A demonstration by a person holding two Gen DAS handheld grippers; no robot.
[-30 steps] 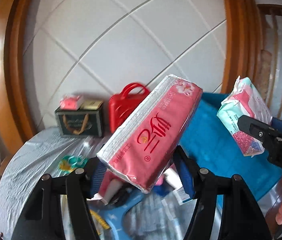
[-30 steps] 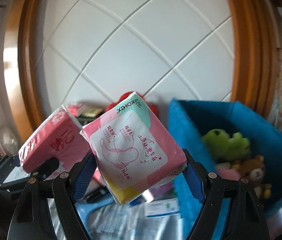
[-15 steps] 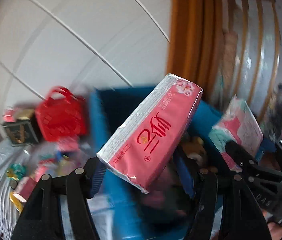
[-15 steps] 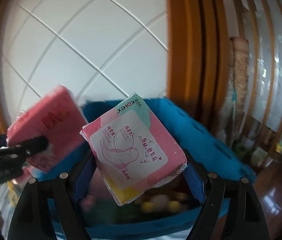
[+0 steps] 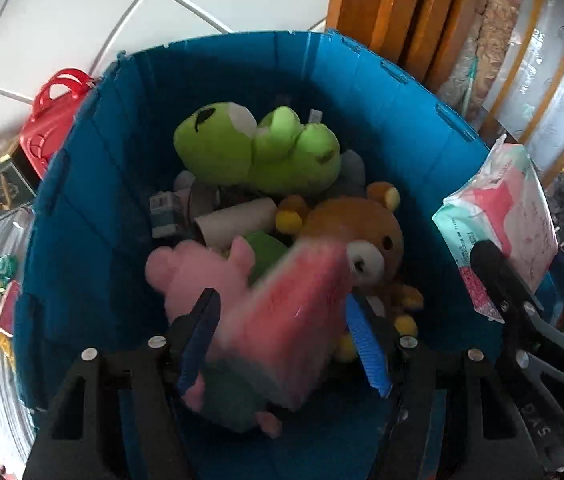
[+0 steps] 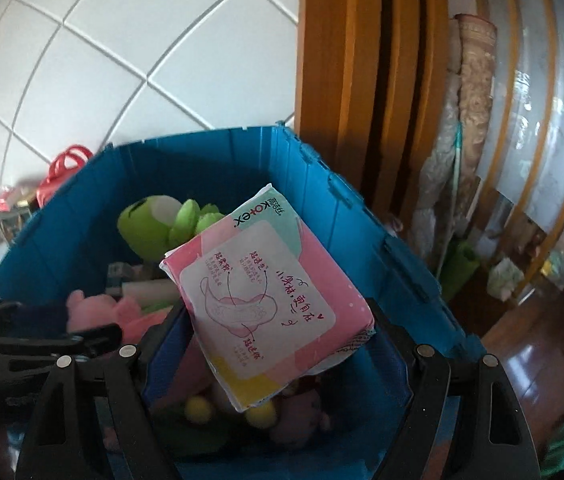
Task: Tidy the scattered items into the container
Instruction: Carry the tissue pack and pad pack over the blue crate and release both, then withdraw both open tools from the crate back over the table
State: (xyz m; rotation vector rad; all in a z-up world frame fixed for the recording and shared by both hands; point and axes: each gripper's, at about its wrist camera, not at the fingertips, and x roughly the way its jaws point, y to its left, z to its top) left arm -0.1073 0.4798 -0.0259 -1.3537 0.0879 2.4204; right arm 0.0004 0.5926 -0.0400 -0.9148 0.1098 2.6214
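While both pairs of tongs are held over the blue container [image 5: 82, 184], the pink tissue pack [image 5: 286, 320] – blurred – is seen between the left tongs [image 5: 282, 340]; whether it is gripped cannot be told. The sanitary pad pack [image 6: 270, 300] is clamped in the right tongs [image 6: 278, 344] – above the plush toys [image 5: 258, 152] inside.

Home (plush toys [image 5: 258, 156], wooden doorframe [image 6: 346, 80])
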